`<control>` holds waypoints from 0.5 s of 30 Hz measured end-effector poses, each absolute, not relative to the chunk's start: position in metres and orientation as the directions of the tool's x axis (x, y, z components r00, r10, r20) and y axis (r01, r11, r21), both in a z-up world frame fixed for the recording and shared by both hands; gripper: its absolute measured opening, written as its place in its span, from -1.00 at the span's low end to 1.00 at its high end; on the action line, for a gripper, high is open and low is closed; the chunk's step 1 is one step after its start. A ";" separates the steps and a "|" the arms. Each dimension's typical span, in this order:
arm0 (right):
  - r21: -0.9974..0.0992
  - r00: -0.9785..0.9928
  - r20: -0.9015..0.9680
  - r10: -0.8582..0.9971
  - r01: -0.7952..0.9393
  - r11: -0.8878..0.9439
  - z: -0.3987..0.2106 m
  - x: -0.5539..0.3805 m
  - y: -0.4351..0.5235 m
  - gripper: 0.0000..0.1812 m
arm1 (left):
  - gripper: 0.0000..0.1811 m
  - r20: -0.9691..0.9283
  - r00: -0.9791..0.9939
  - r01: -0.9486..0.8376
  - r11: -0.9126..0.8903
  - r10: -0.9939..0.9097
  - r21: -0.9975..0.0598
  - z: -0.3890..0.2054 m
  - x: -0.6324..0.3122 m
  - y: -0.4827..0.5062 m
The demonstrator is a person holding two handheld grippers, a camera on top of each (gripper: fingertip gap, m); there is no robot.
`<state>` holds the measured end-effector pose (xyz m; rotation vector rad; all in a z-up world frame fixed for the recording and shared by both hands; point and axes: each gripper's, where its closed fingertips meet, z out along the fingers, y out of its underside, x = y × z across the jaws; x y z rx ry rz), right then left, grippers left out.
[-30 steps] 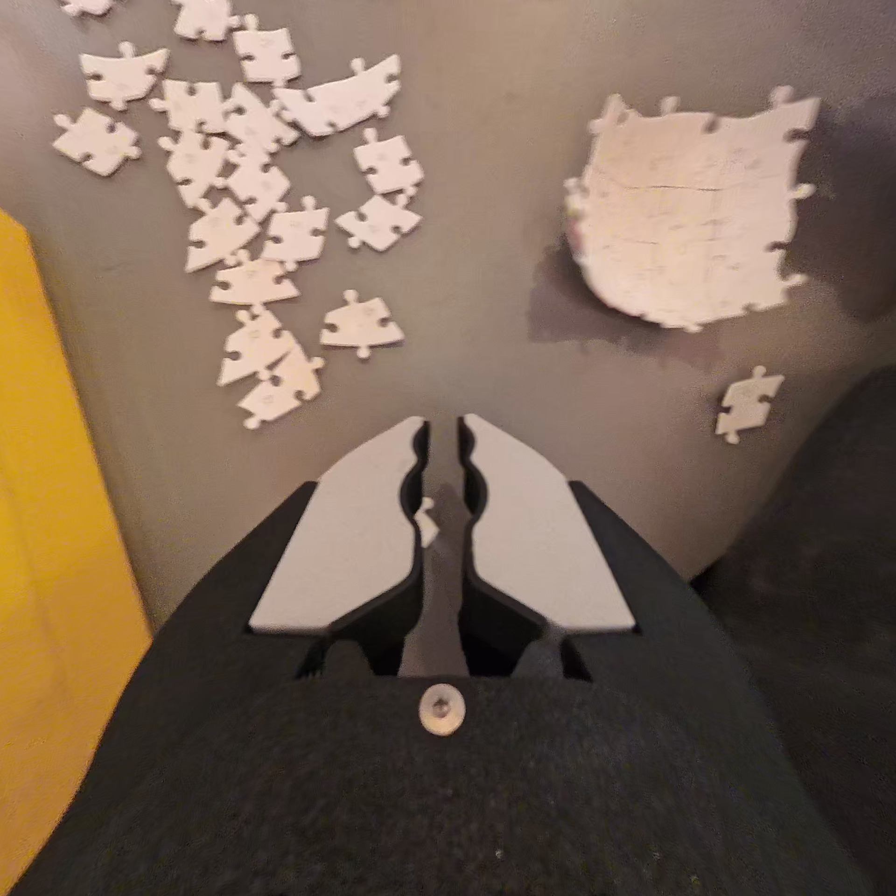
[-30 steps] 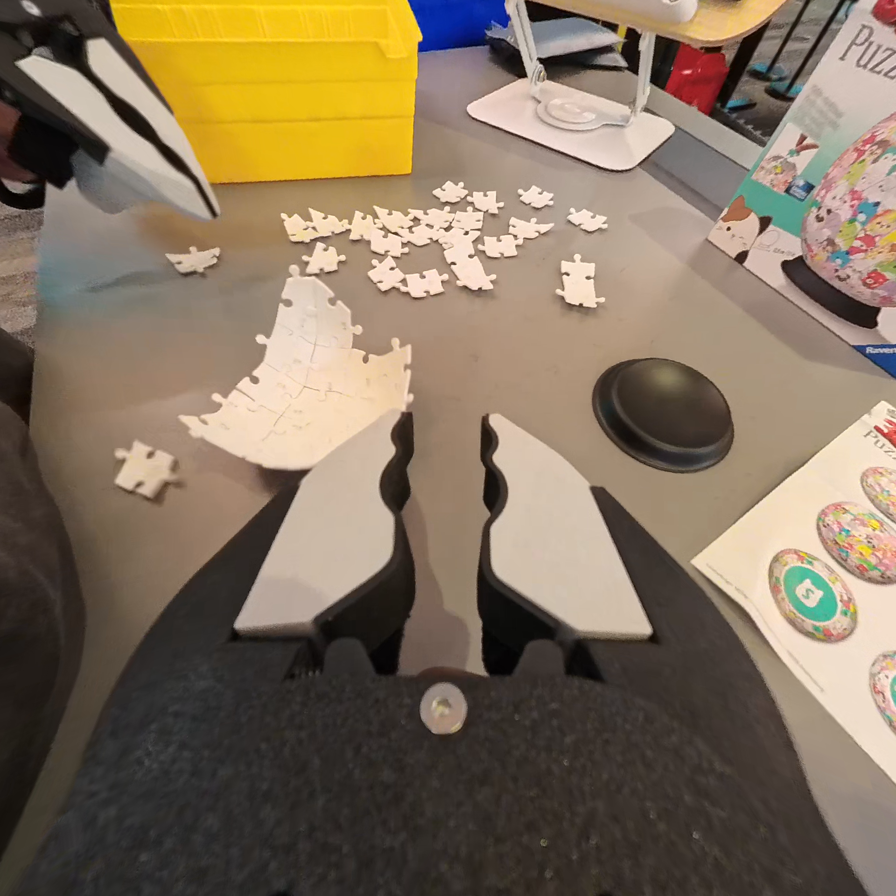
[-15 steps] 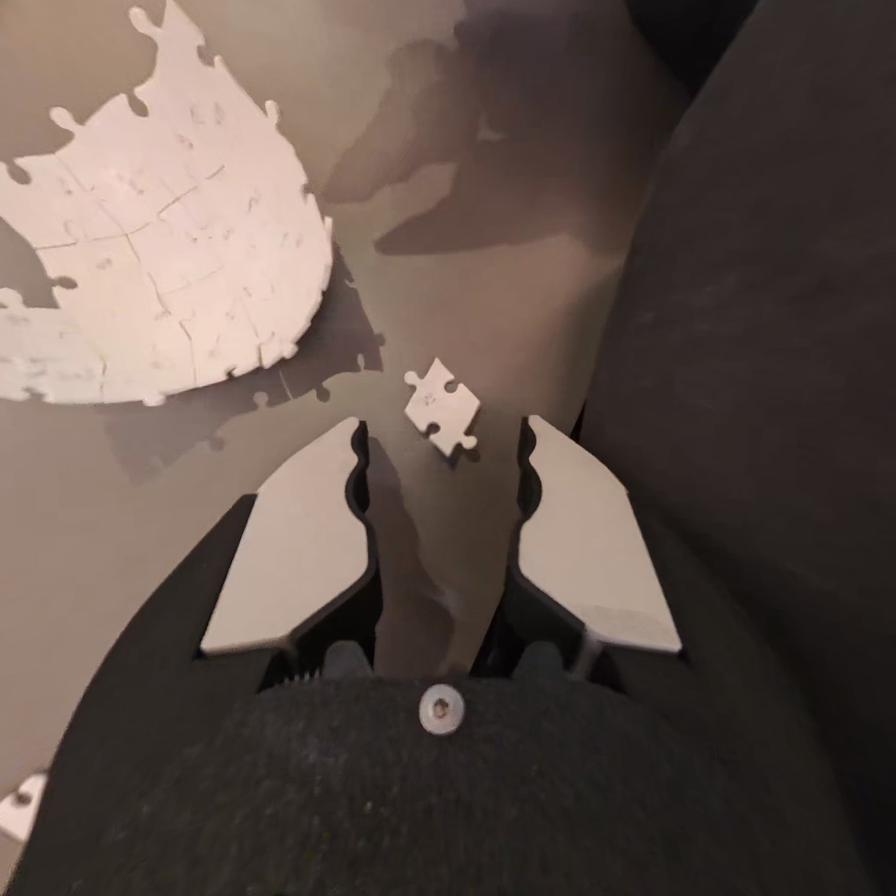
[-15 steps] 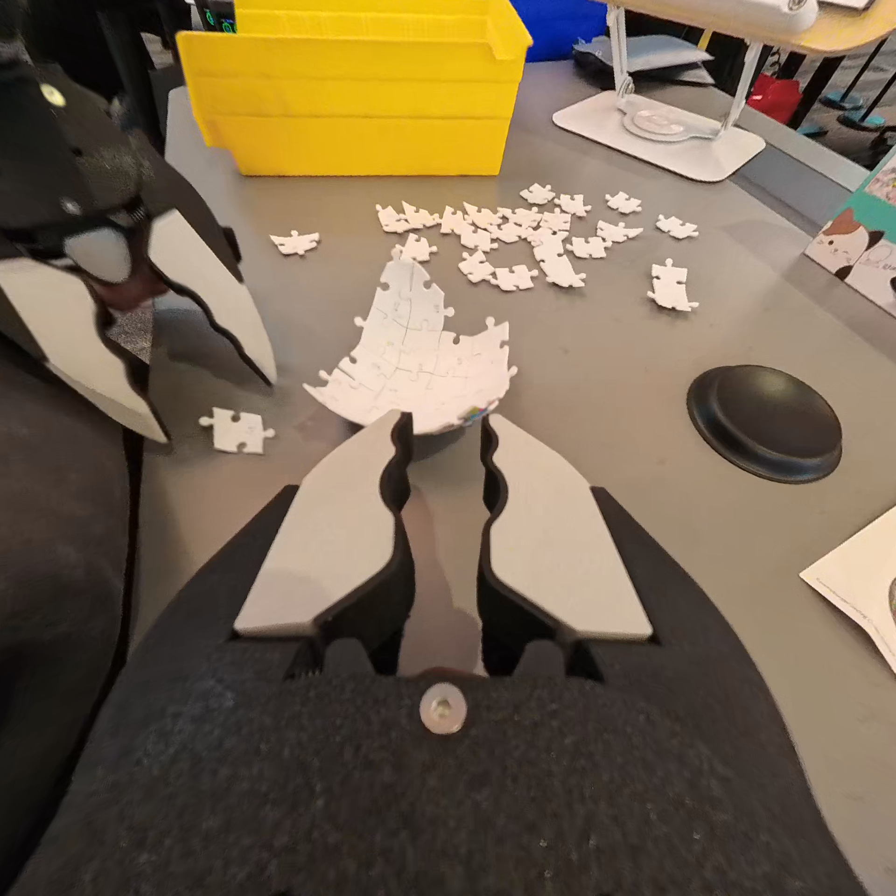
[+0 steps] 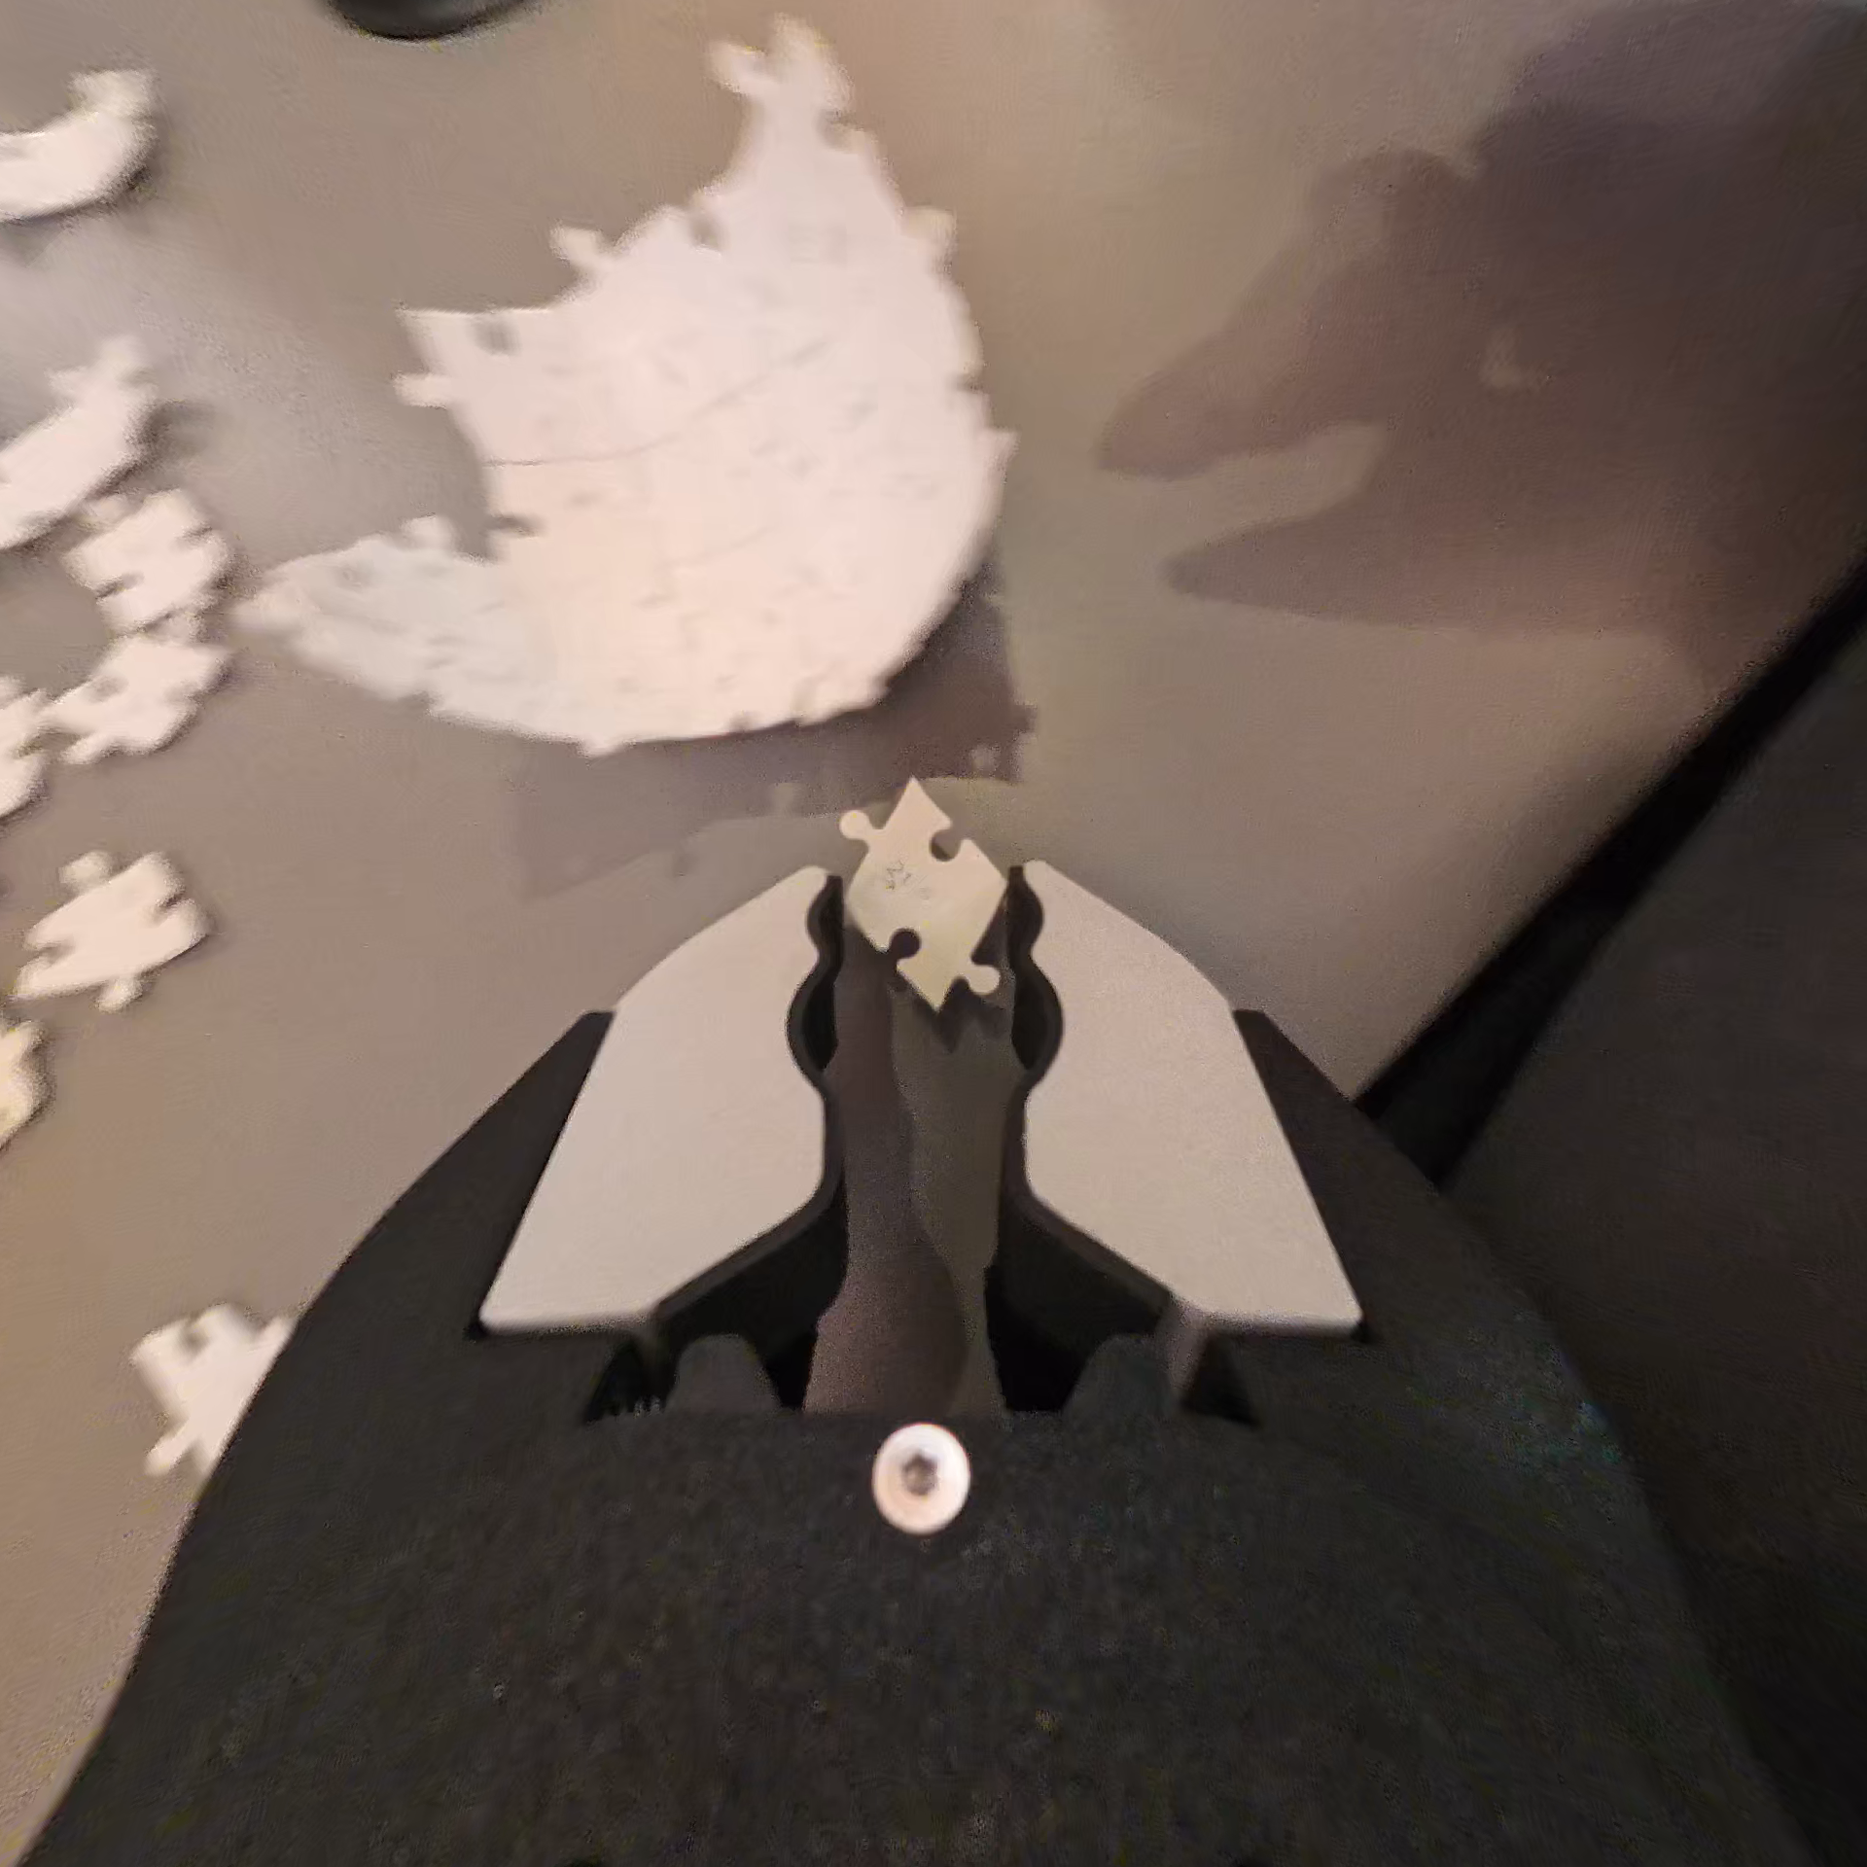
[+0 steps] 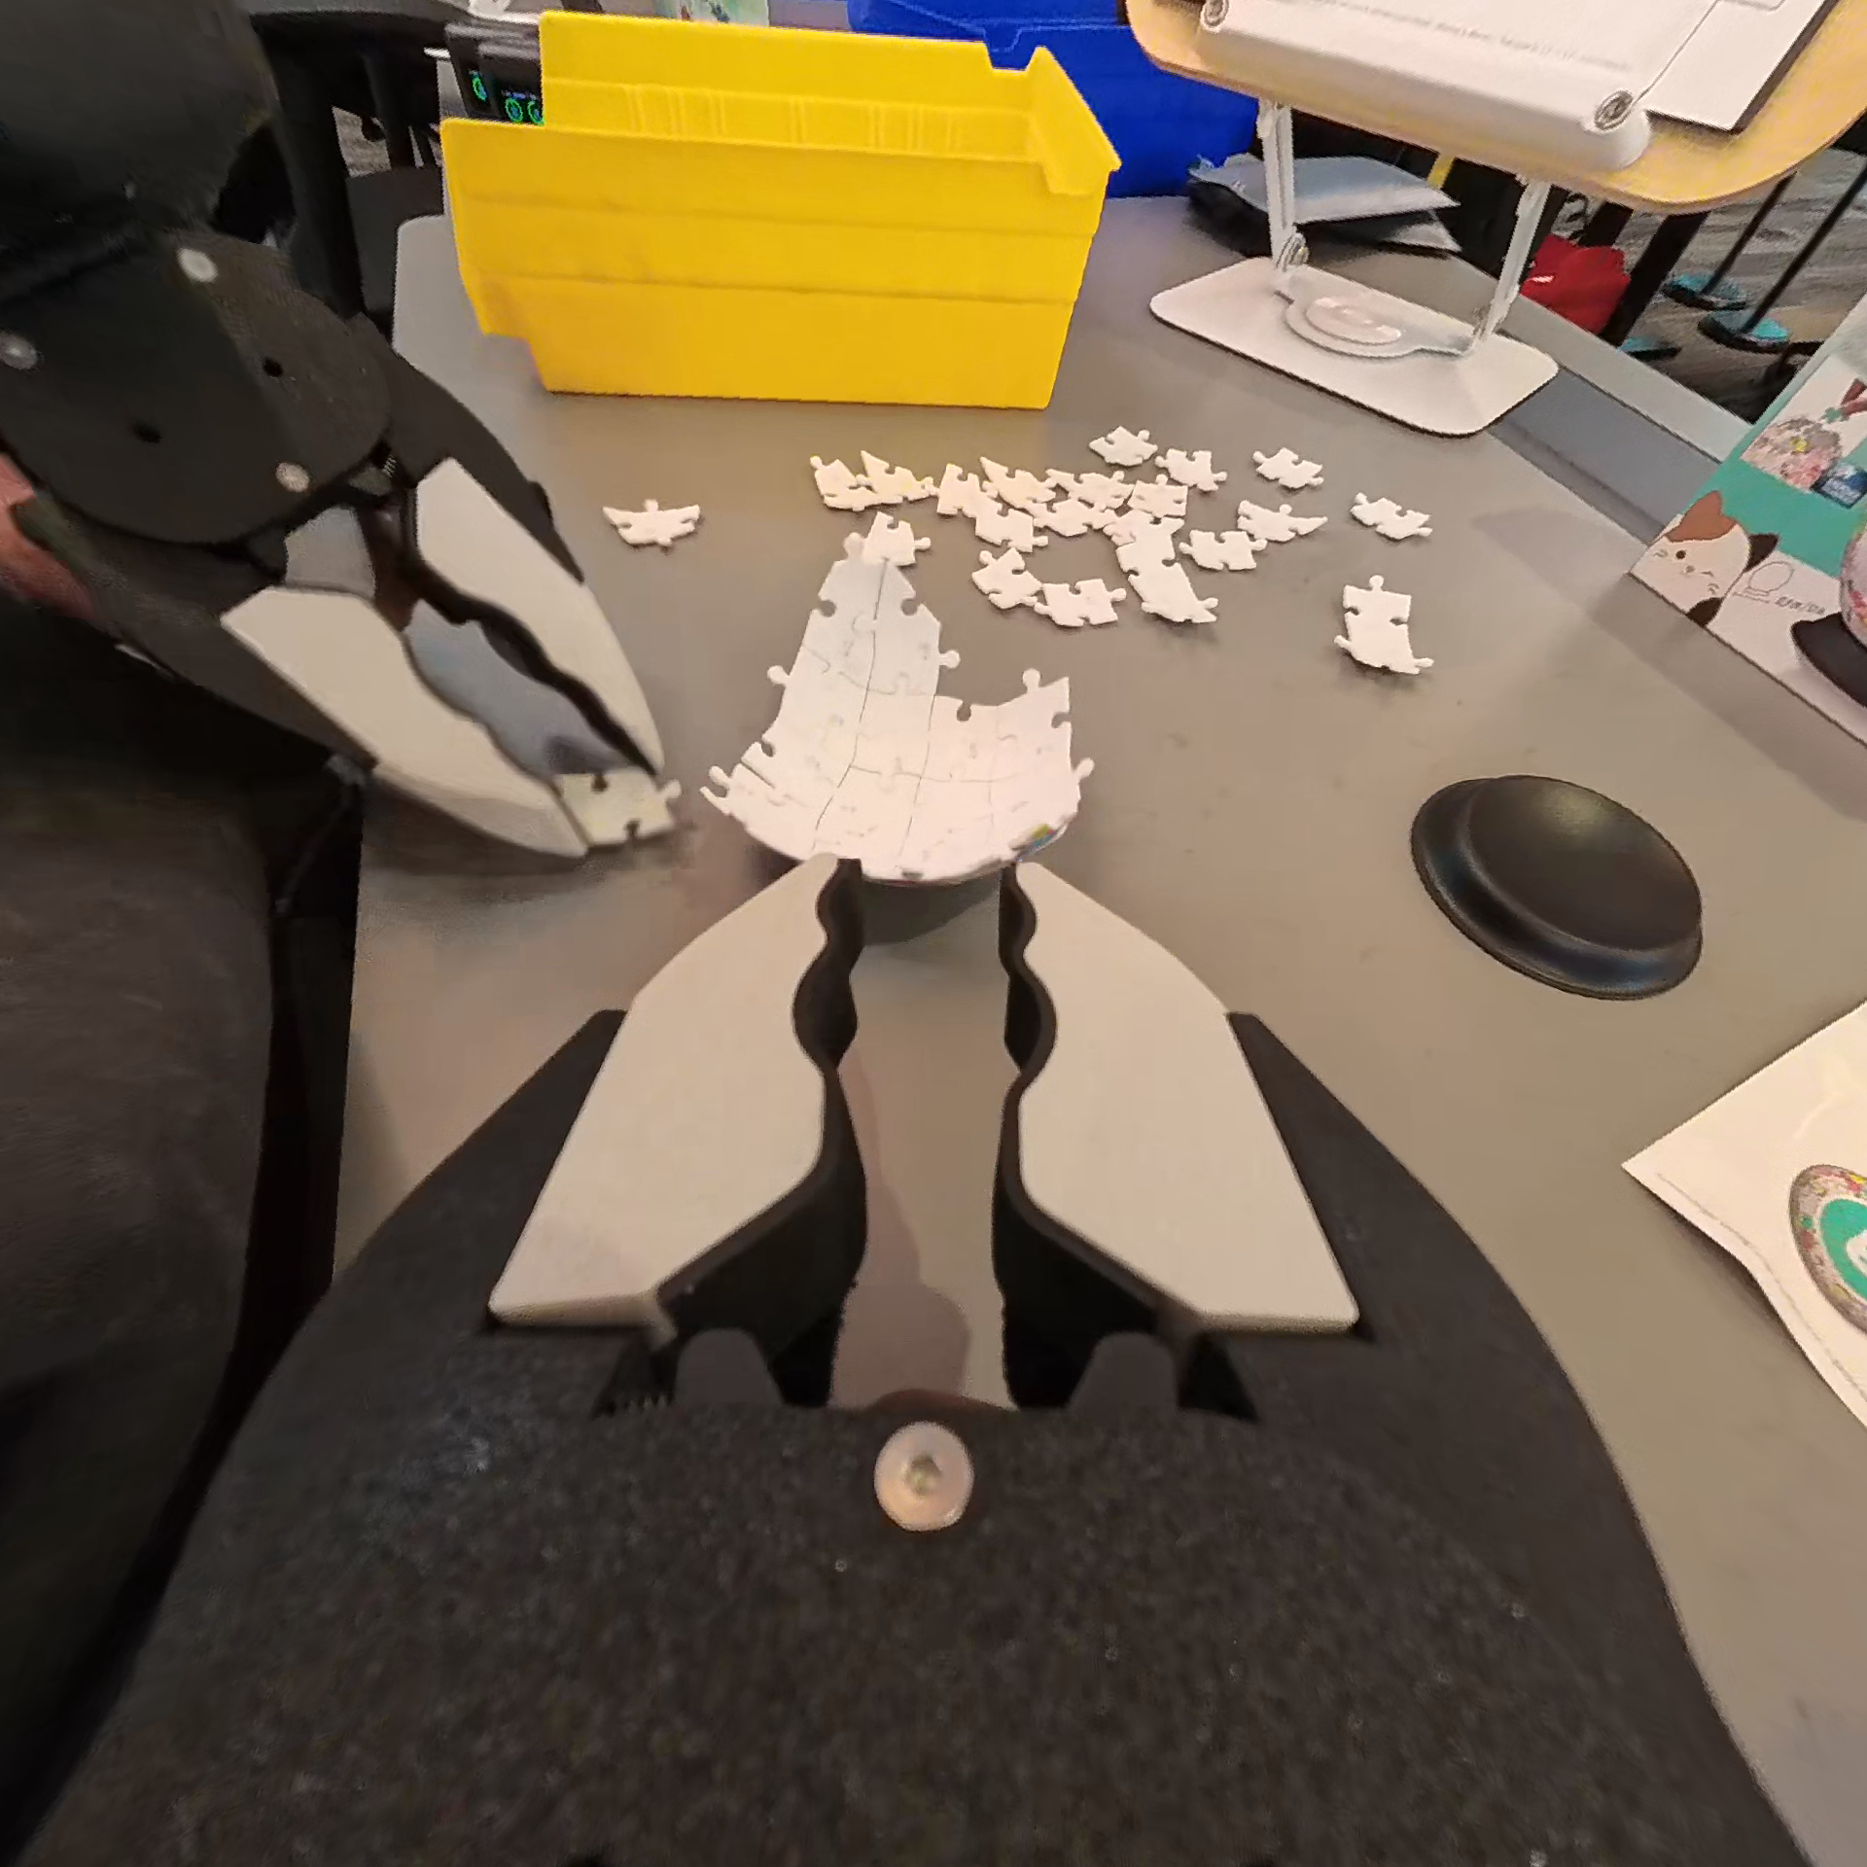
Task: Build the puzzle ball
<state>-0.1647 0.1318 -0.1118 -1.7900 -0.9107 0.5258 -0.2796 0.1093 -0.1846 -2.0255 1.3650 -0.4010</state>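
The loose puzzle piece (image 5: 924, 902) that lay on the table (image 6: 1263, 808) now sits pinched in my left gripper (image 5: 921, 889), angled down beside the curved shell (image 6: 909, 758), my right gripper (image 6: 919, 879) spread empty

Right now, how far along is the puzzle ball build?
Early. Done: one curved shell section is assembled and sits on the table. In hand: the left tongs hold a single piece near the shell's edge; the right tongs are open and empty. Left: dozens of loose pieces unjoined, and the black stand is unused.
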 end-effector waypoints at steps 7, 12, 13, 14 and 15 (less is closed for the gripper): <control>-0.922 0.613 0.052 0.788 0.332 -0.198 -0.110 -0.164 0.132 -0.72 | -0.67 -0.001 0.886 -0.334 -0.635 -0.465 -0.696 -0.162 -0.370 0.210; -0.929 0.607 0.038 0.793 0.315 -0.196 -0.108 -0.165 0.131 -0.72 | -0.67 0.099 0.969 -0.113 -0.765 -0.225 -0.634 -0.178 -0.409 0.236; -0.930 0.607 0.034 0.794 0.310 -0.197 -0.108 -0.164 0.131 -0.72 | -0.67 0.103 0.973 -0.098 -0.776 -0.206 -0.623 -0.180 -0.411 0.237; -0.931 0.605 0.029 0.795 0.306 -0.200 -0.108 -0.164 0.131 -0.72 | -0.67 0.105 0.976 -0.088 -0.785 -0.192 -0.613 -0.182 -0.413 0.238; -0.931 0.605 0.025 0.796 0.304 -0.201 -0.108 -0.164 0.131 -0.72 | -0.67 0.109 0.977 -0.079 -0.791 -0.181 -0.606 -0.184 -0.413 0.239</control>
